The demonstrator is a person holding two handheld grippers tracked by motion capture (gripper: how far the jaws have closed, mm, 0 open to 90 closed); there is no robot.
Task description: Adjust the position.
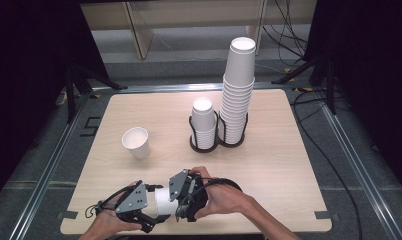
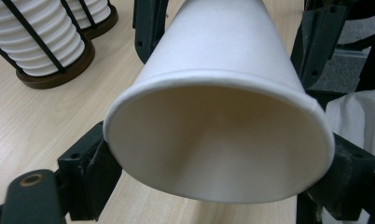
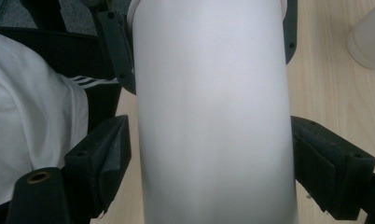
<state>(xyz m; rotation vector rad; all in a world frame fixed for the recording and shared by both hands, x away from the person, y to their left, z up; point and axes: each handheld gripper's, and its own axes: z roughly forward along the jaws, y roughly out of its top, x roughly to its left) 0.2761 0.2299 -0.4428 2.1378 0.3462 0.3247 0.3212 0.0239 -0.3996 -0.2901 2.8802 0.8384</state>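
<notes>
A white paper cup (image 1: 164,200) lies on its side just above the front edge of the table (image 1: 269,165), held between both grippers. My left gripper (image 1: 156,201) is shut on its rim end. In the left gripper view the cup's open mouth (image 2: 218,149) faces the camera, and the pads (image 2: 90,163) press the rim from both sides. My right gripper (image 1: 175,197) comes from the opposite side. In the right gripper view its jaws flank the cup's body (image 3: 213,116), with a thin gap at the left pad (image 3: 113,147). The right gripper (image 3: 211,144) is open.
A loose paper cup (image 1: 136,142) stands left of centre. A black two-ring holder (image 1: 209,145) in mid-table carries a short cup stack (image 1: 204,122) and a tall one (image 1: 237,95); the stacks (image 2: 41,42) show beyond the held cup. White clothing (image 3: 27,116) is close behind.
</notes>
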